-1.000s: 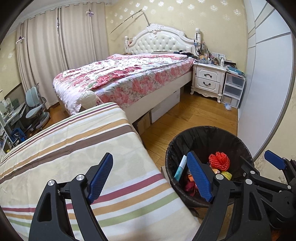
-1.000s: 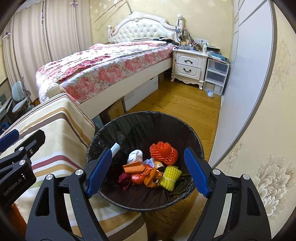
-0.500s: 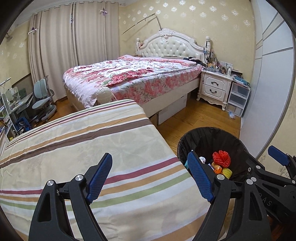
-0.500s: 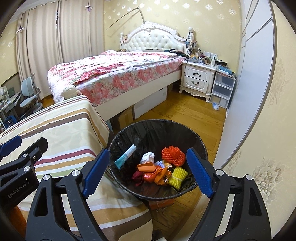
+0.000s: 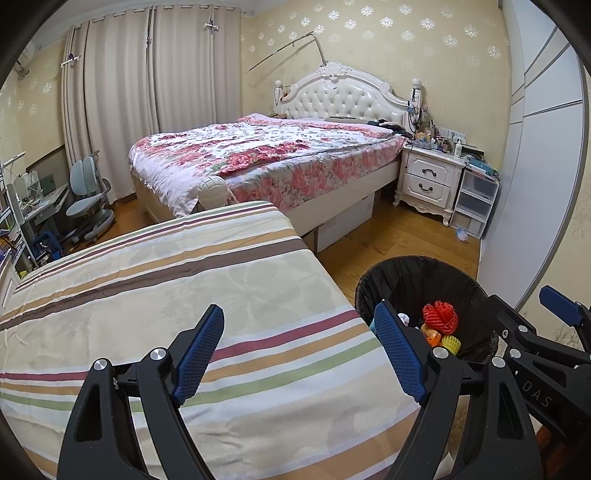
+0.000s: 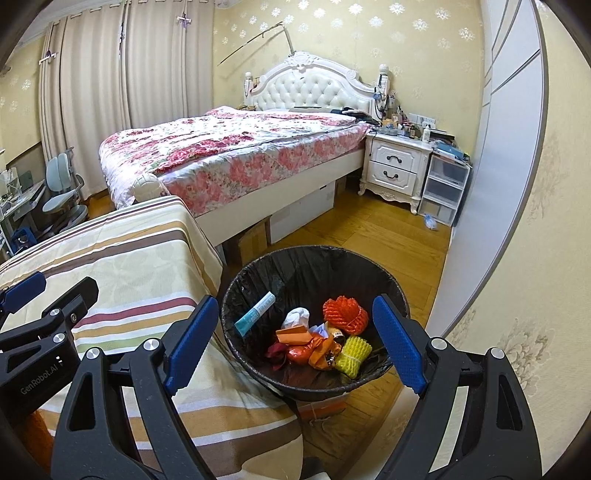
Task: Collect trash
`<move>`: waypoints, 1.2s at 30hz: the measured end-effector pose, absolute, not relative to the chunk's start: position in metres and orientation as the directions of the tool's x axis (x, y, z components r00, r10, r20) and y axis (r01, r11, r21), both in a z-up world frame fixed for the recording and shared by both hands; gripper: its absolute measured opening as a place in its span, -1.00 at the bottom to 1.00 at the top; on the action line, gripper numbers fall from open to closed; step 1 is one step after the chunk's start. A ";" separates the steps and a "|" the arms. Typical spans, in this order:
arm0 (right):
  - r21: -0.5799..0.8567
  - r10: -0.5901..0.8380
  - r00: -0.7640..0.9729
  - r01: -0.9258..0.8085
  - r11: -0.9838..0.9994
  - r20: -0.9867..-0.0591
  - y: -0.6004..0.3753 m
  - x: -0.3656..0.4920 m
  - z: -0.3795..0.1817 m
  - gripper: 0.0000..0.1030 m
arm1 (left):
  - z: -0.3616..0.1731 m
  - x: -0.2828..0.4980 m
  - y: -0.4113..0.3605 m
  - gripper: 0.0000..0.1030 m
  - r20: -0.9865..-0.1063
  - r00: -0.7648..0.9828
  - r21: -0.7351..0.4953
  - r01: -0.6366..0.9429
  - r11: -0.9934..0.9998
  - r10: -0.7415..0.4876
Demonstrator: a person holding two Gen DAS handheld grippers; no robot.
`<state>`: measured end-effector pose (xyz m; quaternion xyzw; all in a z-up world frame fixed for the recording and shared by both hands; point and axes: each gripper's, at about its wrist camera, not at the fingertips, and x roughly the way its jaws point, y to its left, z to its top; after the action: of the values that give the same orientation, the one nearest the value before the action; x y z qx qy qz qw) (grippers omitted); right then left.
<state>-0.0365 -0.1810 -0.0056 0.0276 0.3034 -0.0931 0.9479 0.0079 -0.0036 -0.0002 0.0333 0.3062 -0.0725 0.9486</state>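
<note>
Bedroom with pale yellow patterned wallpaper and wood plank floor. Beige curtains drawn full height at left. White tufted headboard against far wall; floral bedspread over bed. White two-drawer nightstand beside bed, clear plastic drawers next to it. Striped cover in foreground. Grey desk chair far left.

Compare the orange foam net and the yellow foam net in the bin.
The orange foam net is bunched into a rounded ball; the yellow foam net keeps a flatter, sleeve-like shape. The orange one lies farther back in the trash bin; the yellow one sits nearer the front rim. Both are ribbed mesh and rest loose among the trash.
</note>
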 end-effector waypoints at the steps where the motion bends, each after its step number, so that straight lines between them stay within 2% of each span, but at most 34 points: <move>1: -0.005 -0.161 0.799 0.195 0.981 -0.580 -0.181 -0.036 -0.005 0.62 | 0.000 0.008 -0.003 0.57 -0.586 0.802 0.018 0.158 0.987 -0.117; 36: -0.007 -0.162 0.797 0.195 0.981 -0.581 -0.182 -0.038 -0.006 0.62 | 0.000 0.006 -0.002 0.57 -0.587 0.801 0.017 0.159 0.987 -0.119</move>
<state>-0.0379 -0.1817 -0.0058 0.0267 0.3041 -0.0941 0.9476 0.0058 -0.0015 0.0003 0.0328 0.3070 -0.0732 0.9483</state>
